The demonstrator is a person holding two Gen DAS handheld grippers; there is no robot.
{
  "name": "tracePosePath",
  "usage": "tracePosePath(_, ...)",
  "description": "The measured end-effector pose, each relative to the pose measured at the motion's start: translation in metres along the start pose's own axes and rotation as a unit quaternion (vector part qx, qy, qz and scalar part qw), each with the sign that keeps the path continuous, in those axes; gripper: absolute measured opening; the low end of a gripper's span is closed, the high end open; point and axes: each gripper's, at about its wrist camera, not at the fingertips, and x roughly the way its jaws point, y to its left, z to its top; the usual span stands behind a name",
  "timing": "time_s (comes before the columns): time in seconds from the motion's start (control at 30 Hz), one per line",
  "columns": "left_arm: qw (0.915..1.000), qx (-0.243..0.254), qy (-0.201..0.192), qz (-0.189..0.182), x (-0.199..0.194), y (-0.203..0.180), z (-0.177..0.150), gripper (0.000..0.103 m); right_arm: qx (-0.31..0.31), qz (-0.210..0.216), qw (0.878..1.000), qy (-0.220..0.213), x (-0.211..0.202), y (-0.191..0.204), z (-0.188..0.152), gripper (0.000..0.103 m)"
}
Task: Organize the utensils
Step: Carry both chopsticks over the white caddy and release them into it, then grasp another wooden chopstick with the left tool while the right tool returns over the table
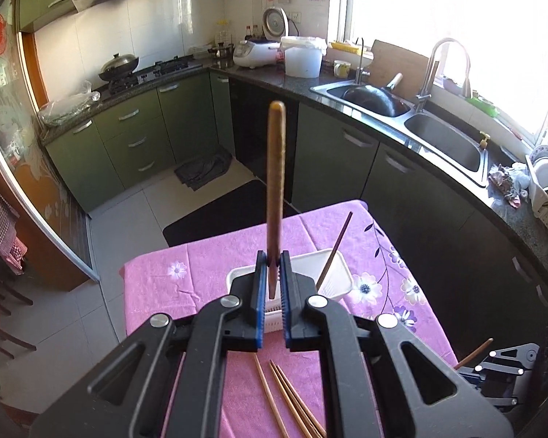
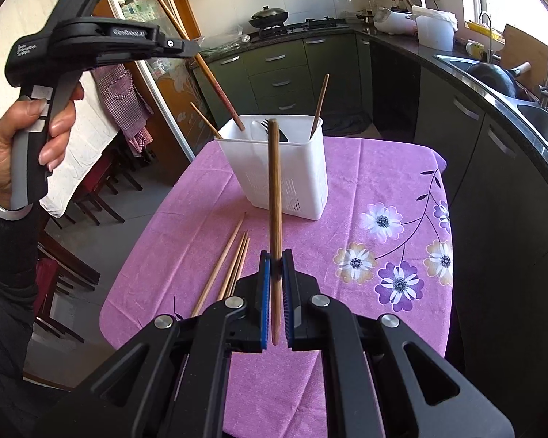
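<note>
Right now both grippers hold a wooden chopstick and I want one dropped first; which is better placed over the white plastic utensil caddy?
Probably left: the left gripper looks down into the white plastic utensil caddy. The right gripper sits back, short of it.

The white slotted plastic utensil holder (image 2: 281, 171) stands on the pink flowered tablecloth (image 2: 365, 182) straight beyond the right gripper's jaws, with a thin brown chopstick (image 2: 319, 106) leaning in its right corner and a fork (image 2: 265, 124) inside. Loose light wooden chopsticks (image 2: 233, 266) lie on the cloth left of those jaws
</note>
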Motion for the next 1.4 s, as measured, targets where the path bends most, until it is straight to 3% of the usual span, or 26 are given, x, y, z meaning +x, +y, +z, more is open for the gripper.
tracePosePath(0.23, 0.9974, -0.002, 0.072, 0.007, 0.05, 0.008, -0.021, 0.012, -0.001, 0.001, 0.999, -0.033, -0.016, 0.002, 0.022, 0.007)
tracePosePath(0.5, 0.9995, -0.003, 0.029, -0.008, 0.006, 0.011, -0.032, 0.025, 0.008, 0.023, 0.994, -0.108, -0.042, 0.011, 0.09, 0.007)
tracePosePath(0.7, 0.9996, 0.019, 0.02, -0.008, -0.026, 0.01, -0.059, 0.025, 0.048, 0.007, 0.982, -0.182, -0.045, -0.002, 0.149, 0.007)
tracePosePath(0.83, 0.9989, 0.017, 0.04, -0.017, -0.03, 0.018, -0.08, 0.028, 0.052, -0.035, 0.982, -0.179, -0.012, -0.006, 0.17, 0.007)
tracePosePath(1.1, 0.9959, 0.008, 0.087, -0.024, -0.018, 0.03, -0.112, 0.03, 0.063, -0.036, 0.991, -0.109, 0.066, -0.019, 0.169, 0.011)
tracePosePath(1.27, 0.9934, 0.007, 0.111, -0.029, -0.005, 0.029, -0.123, 0.03, 0.062, -0.028, 0.991, -0.118, 0.055, -0.019, 0.16, 0.013)
tracePosePath(1.4, 0.99, 0.006, 0.137, -0.033, 0.013, 0.024, -0.138, 0.03, 0.049, -0.022, 0.992, -0.117, 0.028, -0.01, 0.134, 0.014)
